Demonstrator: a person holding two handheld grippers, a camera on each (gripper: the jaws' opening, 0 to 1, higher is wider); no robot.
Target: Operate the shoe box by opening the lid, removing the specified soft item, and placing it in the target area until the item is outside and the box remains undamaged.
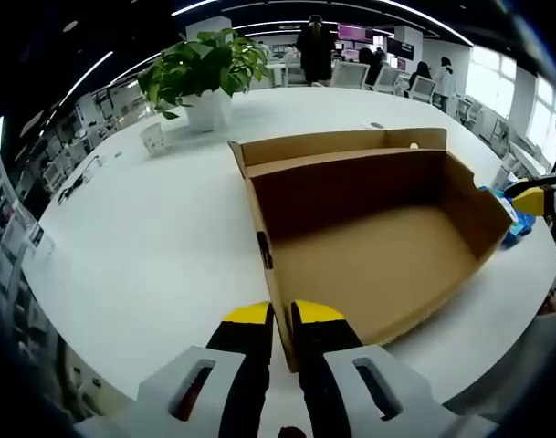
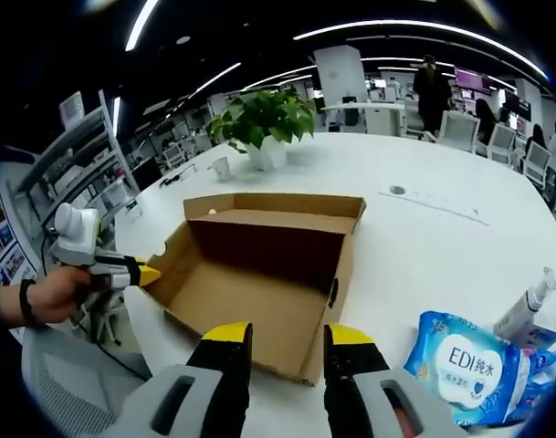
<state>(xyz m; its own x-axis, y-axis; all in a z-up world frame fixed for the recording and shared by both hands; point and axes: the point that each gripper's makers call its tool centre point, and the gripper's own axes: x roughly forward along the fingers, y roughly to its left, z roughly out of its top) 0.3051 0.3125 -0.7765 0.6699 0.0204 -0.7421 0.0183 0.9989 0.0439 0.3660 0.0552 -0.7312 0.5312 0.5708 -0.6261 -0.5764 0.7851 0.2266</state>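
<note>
We see the shoe box (image 1: 369, 237) lying open on the white desk (image 1: 150, 255), its lid folded back and its brown inside bare. In the left gripper view, our left hand-held gripper (image 1: 282, 317) rises from the bottom with its 2 yellow-tipped jaws nearly together; the box's near wall runs into the narrow gap between them, so it looks pinched there, though we cannot tell how firmly. At the right edge of that view the right hand-held gripper's yellow tip shows beside the box's far wall, near a blue pack.

In the right gripper view, our right hand-held gripper (image 2: 285, 336) has its jaws apart with nothing between them, just short of the box's near wall. The soft item, a blue pack of wet wipes (image 2: 469, 365), lies on the desk just right of the shoe box, outside it. A white spray bottle (image 2: 526, 306) lies tilted just beyond the pack. A person's hand (image 2: 54, 294) holds the left hand-held gripper at the box's left side. A potted plant (image 2: 264, 123) stands on the desk well beyond the box.
</note>
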